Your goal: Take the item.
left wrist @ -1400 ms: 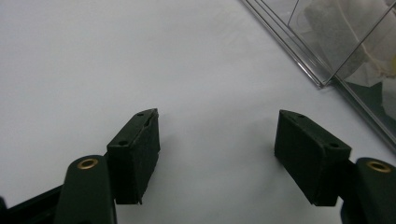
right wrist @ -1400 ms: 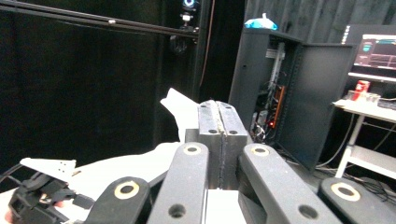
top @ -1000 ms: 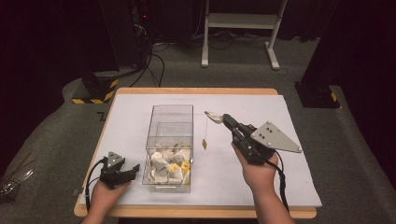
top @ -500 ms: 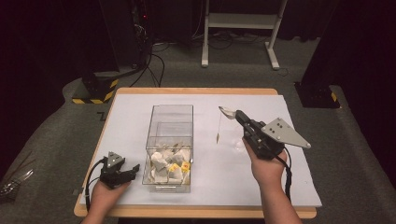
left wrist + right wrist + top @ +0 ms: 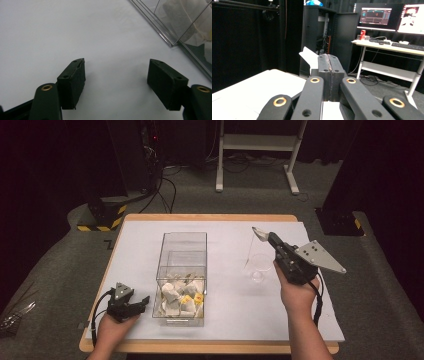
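Tea bag tag is pinched between the closed jaws of the right gripper, held up over the right half of the table; a thin string hangs from it toward a clear glass cup standing on the white cover near the right edge. The bag at the string's end cannot be made out clearly. The step in hand is judged to be the carrying of a tea bag from the clear box at the middle of the table to the cup. Next, the string must be centred over the rim and lowered before release. The left gripper is rested near the front left corner, jaws spread apart and empty
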`<action>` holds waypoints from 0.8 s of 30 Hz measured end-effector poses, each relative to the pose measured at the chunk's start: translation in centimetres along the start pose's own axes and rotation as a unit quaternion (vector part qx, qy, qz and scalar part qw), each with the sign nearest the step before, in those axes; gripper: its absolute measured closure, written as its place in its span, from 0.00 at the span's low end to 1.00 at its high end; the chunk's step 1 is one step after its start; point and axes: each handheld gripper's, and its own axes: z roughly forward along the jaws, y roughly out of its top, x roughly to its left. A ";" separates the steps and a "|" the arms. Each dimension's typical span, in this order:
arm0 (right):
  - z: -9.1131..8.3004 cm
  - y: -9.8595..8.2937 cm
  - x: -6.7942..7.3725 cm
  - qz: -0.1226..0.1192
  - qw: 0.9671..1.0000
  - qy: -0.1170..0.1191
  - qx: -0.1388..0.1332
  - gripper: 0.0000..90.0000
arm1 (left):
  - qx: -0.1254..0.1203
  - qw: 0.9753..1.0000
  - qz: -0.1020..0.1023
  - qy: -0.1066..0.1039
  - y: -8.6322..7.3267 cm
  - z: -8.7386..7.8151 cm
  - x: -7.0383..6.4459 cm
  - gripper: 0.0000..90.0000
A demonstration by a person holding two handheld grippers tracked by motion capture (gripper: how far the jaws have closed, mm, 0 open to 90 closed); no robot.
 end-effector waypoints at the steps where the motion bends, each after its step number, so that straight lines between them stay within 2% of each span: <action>1: 0.0 0.0 -0.2 0.003 1.000 -0.002 0.000 1.00 | 0.000 1.000 0.000 0.000 0.0 0.0 0.0 0.34; 14: -1.0 0.3 -2.9 0.015 0.999 -0.038 -0.006 1.00 | 0.000 1.000 0.000 0.000 0.0 0.0 0.0 0.34; 24: -1.3 -0.1 -3.6 0.018 0.999 -0.050 0.000 1.00 | 0.000 1.000 -0.001 -0.001 0.0 0.0 0.0 0.34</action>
